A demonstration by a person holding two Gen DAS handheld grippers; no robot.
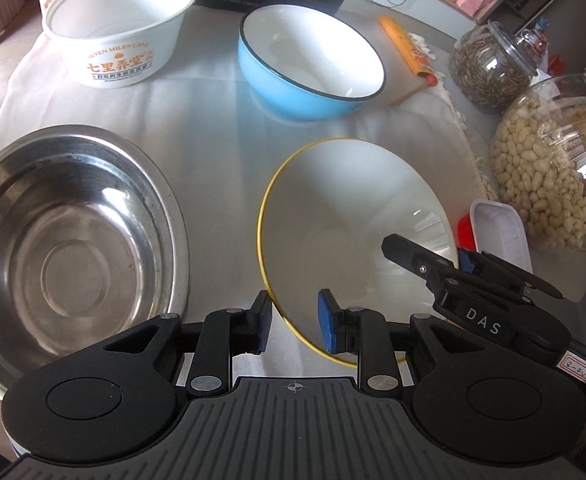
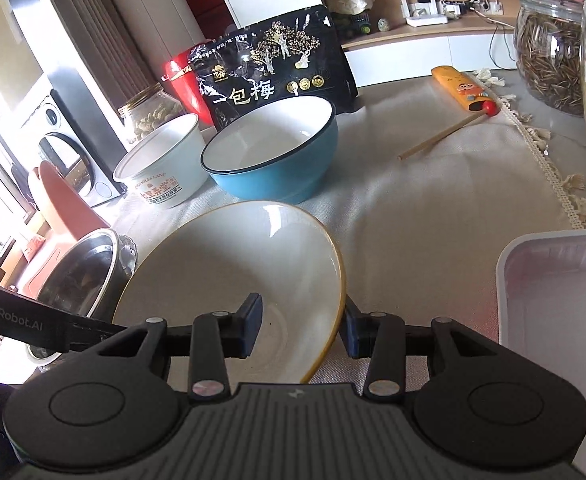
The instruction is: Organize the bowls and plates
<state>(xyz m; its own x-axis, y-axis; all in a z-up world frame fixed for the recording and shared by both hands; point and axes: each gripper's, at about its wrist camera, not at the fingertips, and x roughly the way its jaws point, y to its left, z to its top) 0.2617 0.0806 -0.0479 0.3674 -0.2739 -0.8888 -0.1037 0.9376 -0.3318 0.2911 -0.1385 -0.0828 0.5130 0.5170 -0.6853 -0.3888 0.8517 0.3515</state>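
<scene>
Left tool [image 1: 293,322] straddling the near rim of the shallow white plate with yellow edge [image 1: 353,216], pads apart on either side, not pressing. Right tool [image 2: 301,326] likewise astride the same plate's [image 2: 233,280] right rim, one pad inside, one outside; cannot tell whether clamped or merely close. Plate resting on the white cloth-covered tabletop [image 1: 213,128], between the wide stainless steel bowl [image 1: 65,240] and a white plastic tray [image 2: 557,304]. Behind it, a blue ceramic bowl with white inside [image 1: 309,60]; beside that, a white paper bowl with printed label [image 1: 121,24]. Glass jars of nuts [image 1: 553,160] at the right.
</scene>
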